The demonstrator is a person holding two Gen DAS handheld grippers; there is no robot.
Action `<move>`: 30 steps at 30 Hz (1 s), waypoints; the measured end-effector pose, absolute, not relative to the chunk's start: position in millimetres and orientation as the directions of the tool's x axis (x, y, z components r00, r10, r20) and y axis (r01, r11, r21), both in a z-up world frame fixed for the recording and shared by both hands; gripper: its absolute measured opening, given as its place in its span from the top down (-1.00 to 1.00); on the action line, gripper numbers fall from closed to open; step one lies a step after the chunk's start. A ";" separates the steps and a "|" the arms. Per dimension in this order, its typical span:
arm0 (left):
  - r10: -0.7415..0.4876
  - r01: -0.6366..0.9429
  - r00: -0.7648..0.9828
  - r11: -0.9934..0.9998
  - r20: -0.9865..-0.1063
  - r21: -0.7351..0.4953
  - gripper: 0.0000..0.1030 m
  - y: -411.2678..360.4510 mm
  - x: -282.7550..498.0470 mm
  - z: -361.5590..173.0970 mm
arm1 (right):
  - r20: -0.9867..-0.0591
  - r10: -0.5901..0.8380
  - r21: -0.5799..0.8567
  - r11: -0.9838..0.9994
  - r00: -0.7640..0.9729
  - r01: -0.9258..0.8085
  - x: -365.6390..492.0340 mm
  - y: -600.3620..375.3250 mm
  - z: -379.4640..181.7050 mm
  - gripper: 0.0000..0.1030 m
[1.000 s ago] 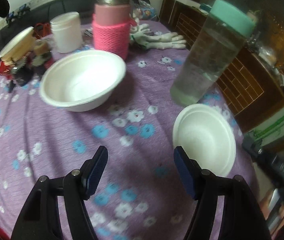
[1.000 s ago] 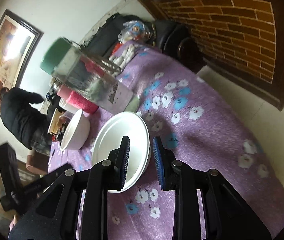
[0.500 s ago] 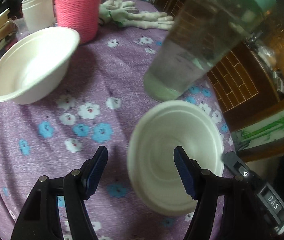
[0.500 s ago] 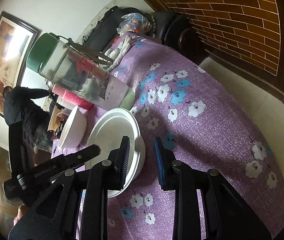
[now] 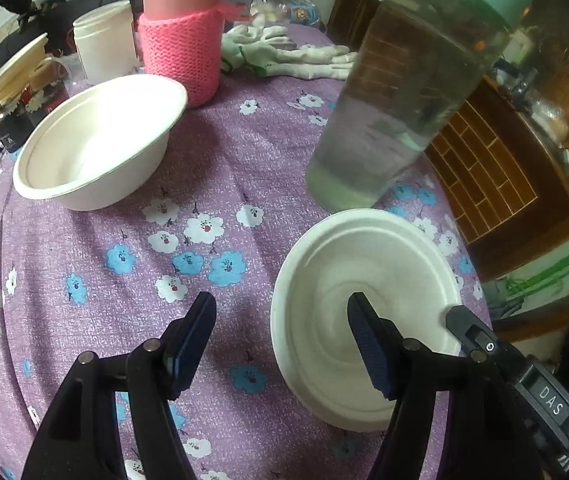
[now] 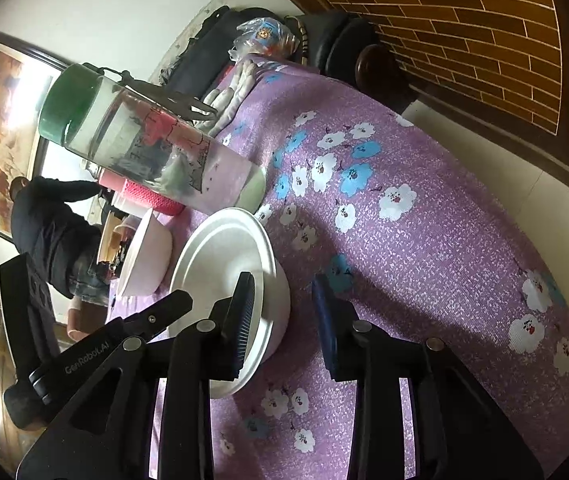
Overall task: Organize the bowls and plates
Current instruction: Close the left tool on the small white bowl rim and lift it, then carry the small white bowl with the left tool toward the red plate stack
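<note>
A small white bowl sits on the purple flowered cloth near the table's right edge. My left gripper is open and straddles the bowl's left rim: one finger hangs over the inside, the other over the cloth. My right gripper has the opposite rim of the small bowl between its jaws. They are opening, and a gap shows between the outer pad and the bowl's wall. A larger white bowl stands upright at the back left, also visible as the larger bowl.
A tall clear bottle with a green lid stands just behind the small bowl. Farther back are a pink-sleeved flask, a white cup, white gloves and a jar. A person in dark clothes stands beyond the table.
My left gripper has moved right and down, so the small bowl's rim now lies between its fingers. The right gripper's jaws have widened slightly around the other rim.
</note>
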State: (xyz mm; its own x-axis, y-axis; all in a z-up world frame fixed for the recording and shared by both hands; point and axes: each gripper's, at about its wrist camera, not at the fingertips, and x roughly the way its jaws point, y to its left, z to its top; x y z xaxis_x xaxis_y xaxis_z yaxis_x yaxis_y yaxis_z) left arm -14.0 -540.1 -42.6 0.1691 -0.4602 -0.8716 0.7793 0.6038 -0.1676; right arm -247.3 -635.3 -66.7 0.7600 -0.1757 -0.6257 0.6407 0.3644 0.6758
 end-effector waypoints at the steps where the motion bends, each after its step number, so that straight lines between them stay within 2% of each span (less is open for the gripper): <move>1: -0.460 0.784 0.183 0.601 -0.869 -0.153 -0.33 -540.6 -16.1 -42.7 | -0.627 -0.176 0.674 0.365 0.759 0.642 -246.2 -635.4 -67.2 0.43; 7: -0.452 0.808 0.270 0.587 -0.850 -0.055 -0.27 -544.3 -27.1 -47.5 | -0.639 -0.179 0.659 0.372 0.748 0.653 -237.8 -634.6 -71.1 0.43; 11: -0.456 0.818 0.312 0.576 -0.833 -0.009 -0.05 -544.9 -30.5 -51.8 | -0.652 -0.205 0.628 0.393 0.730 0.672 -232.9 -631.3 -72.3 0.43; 13: -0.456 0.821 0.314 0.572 -0.832 -0.004 0.00 -545.5 -30.8 -54.6 | -0.662 -0.206 0.616 0.398 0.721 0.680 -231.0 -631.2 -74.7 0.43; 14: -0.459 0.823 0.313 0.568 -0.831 -0.004 0.10 -545.3 -30.9 -55.7 | -0.665 -0.208 0.612 0.400 0.717 0.683 -230.0 -631.1 -75.8 0.43; 15: -0.461 0.825 0.317 0.564 -0.829 0.001 0.24 -545.3 -31.5 -56.1 | -0.670 -0.213 0.603 0.403 0.712 0.688 -229.5 -630.9 -76.0 0.49; 18: -0.471 0.832 0.312 0.555 -0.825 -0.002 0.33 -545.9 -31.5 -56.9 | -0.675 -0.233 0.584 0.412 0.700 0.700 -228.1 -629.6 -75.4 0.59; 20: -0.483 0.840 0.298 0.543 -0.824 -0.014 0.47 -546.6 -32.4 -56.8 | -0.671 -0.234 0.583 0.420 0.704 0.696 -227.7 -628.8 -74.8 0.64; 24: -0.488 0.853 0.303 0.522 -0.819 0.004 0.60 -546.7 -39.5 -56.1 | -0.674 -0.243 0.563 0.442 0.697 0.698 -225.4 -625.4 -73.5 0.73; 30: -0.493 0.859 0.309 0.512 -0.813 0.016 0.71 -542.5 -43.4 -55.2 | -0.676 -0.249 0.549 0.458 0.694 0.699 -225.4 -623.7 -73.2 0.73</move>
